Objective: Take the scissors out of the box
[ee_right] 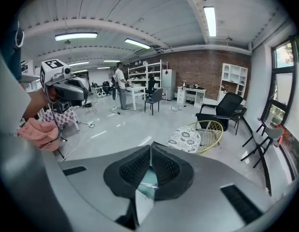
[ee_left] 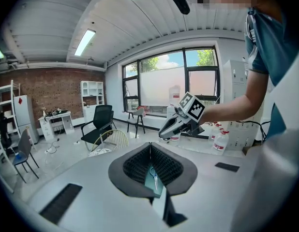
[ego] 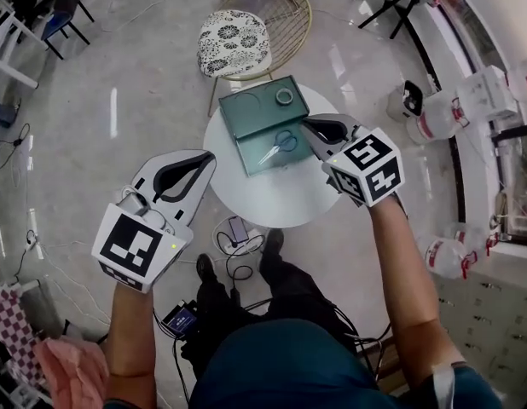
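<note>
Scissors point(ego: 280, 146): blue-handled, thin steel blades, lying flat in the lower tray of the open dark green box point(ego: 246, 150) on the round white table point(ego: 272, 201).
Right gripper point(ego: 306, 124): jaws pressed together on nothing, tips just beside the handle loops.
Left gripper point(ego: 211, 154): likewise closed and empty, held off the box's left side.
Good approach: probably spread the right jaws first, come down steeply, pinch across the handles and lift straight up.
Risk: flat blades may slide along the tray, so the left gripper could steady the box.
</note>
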### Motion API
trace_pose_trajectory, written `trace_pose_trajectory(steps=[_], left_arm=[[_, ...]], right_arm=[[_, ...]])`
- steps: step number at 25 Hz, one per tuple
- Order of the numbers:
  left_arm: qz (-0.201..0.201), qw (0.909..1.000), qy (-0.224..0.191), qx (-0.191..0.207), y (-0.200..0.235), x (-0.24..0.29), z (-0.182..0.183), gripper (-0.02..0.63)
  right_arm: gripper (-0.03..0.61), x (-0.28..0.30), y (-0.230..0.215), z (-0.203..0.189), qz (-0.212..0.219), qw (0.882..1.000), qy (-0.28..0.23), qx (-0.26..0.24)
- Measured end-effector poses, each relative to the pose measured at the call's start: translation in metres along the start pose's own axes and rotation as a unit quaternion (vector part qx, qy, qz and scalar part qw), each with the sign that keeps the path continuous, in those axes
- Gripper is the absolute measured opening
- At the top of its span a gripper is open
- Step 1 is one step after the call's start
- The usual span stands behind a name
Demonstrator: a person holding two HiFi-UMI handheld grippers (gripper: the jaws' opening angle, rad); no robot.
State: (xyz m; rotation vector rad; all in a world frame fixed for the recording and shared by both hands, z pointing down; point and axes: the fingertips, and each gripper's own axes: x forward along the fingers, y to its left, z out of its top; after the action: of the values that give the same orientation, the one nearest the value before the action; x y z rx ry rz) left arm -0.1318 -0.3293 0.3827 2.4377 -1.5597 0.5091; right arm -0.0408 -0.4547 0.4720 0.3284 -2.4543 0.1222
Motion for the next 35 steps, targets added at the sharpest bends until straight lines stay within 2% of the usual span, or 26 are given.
trace_pose_trajectory(steps=[9,13,23,27,31,32,33,35], left_arm=[[0.008,0.9990,0.018,-0.039,0.002,0.009,-0.072,0.020],[0.009,0.9981,0.028,-0.055,0.017,0.026,-0.099,0.020],[0.017,0.9943,0.043,-0.096,0.022,0.041,-0.155,0.020],[0.023,0.9925,0.053,-0.108,0.027,0.047,-0.172,0.020],[0.031,0.9915,0.055,-0.114,0.033,0.052,-0.188,0.020],[0.032,0.9912,0.054,-0.117,0.035,0.053,-0.192,0.020],[0.034,0.9907,0.054,-0.120,0.036,0.054,-0.196,0.020],[0.037,0.9896,0.056,-0.128,0.040,0.055,-0.203,0.020]], right_arm=[[0.038,0.066,0.012,-0.067,0.045,0.996,0.063,-0.037],[0.038,0.104,0.003,-0.093,0.068,0.992,0.095,-0.055],[0.040,0.164,0.009,-0.160,0.124,0.970,0.173,-0.116],[0.040,0.181,0.012,-0.182,0.145,0.957,0.200,-0.148],[0.049,0.196,0.014,-0.208,0.168,0.939,0.234,-0.190],[0.074,0.200,0.014,-0.214,0.173,0.933,0.243,-0.200],[0.133,0.204,0.013,-0.220,0.177,0.928,0.251,-0.211],[0.143,0.210,0.010,-0.228,0.182,0.918,0.264,-0.233]])
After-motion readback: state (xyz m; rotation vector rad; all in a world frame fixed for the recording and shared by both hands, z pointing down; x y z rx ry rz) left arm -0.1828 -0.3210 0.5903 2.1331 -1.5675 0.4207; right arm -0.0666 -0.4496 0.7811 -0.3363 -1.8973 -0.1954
